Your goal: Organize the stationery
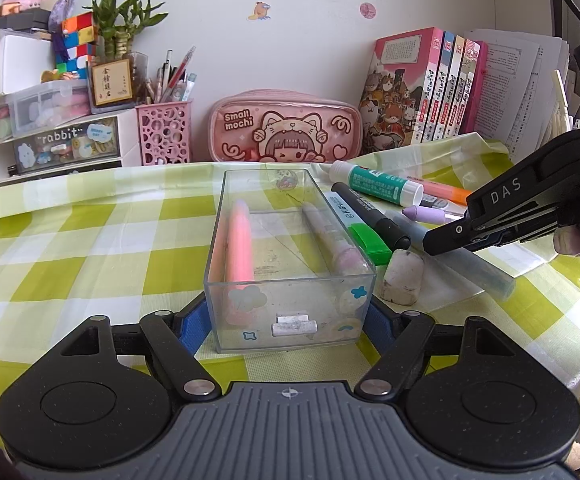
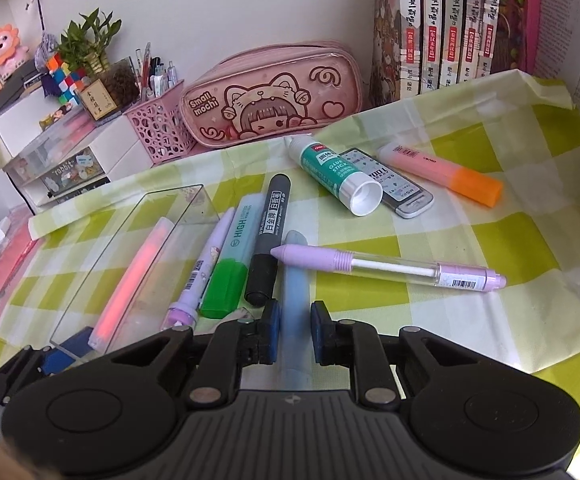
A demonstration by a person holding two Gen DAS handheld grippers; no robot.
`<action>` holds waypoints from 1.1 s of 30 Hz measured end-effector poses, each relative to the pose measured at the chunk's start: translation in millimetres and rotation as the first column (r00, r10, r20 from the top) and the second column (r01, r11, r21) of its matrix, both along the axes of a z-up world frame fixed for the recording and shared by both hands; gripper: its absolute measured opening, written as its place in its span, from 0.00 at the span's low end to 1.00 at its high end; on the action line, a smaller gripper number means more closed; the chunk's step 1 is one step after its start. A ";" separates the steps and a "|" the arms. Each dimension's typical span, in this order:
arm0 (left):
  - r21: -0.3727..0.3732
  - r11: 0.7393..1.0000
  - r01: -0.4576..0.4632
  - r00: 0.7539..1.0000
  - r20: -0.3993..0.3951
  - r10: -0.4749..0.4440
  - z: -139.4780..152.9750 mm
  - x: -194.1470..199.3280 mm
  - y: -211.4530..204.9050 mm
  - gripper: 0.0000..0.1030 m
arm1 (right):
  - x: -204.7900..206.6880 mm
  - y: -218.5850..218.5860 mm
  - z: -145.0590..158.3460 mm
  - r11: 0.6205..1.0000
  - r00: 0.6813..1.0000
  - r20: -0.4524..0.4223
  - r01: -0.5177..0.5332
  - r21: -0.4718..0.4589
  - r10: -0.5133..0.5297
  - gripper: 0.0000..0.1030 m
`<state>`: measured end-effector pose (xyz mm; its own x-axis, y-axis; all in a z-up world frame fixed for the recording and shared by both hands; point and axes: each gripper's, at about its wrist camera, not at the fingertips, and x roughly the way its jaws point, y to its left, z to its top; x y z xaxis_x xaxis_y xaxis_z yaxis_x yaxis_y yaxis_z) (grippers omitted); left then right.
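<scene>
Right wrist view: the blue pen (image 2: 295,304) lies on the checked cloth (image 2: 450,240) straight ahead of my right gripper (image 2: 295,334), its barrel running between the two blue pads (image 2: 317,332), its far tip beside the black marker (image 2: 268,236) and under the tip of the lilac pen (image 2: 390,266). The near end of the blue pen is hidden under the gripper body. I cannot tell whether the pads touch the barrel; the fingers stand a little apart on either side of it.

In the left wrist view, my left gripper (image 1: 288,326) is spread wide around the near end of the clear box (image 1: 290,240), which holds a pink pen (image 1: 238,240) and a pale pen (image 1: 330,236). Its pads are mostly hidden behind the box walls, so contact is unclear.
</scene>
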<state>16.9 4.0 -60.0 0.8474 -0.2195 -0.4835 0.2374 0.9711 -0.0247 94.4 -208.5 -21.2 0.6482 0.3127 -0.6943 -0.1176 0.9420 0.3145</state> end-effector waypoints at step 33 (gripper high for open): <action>0.001 1.000 0.000 1.000 0.001 0.000 -0.3 -0.2 -0.1 0.73 | 24.5 27.6 25.1 0.924 0.997 -0.072 0.007 0.381 0.022 0.21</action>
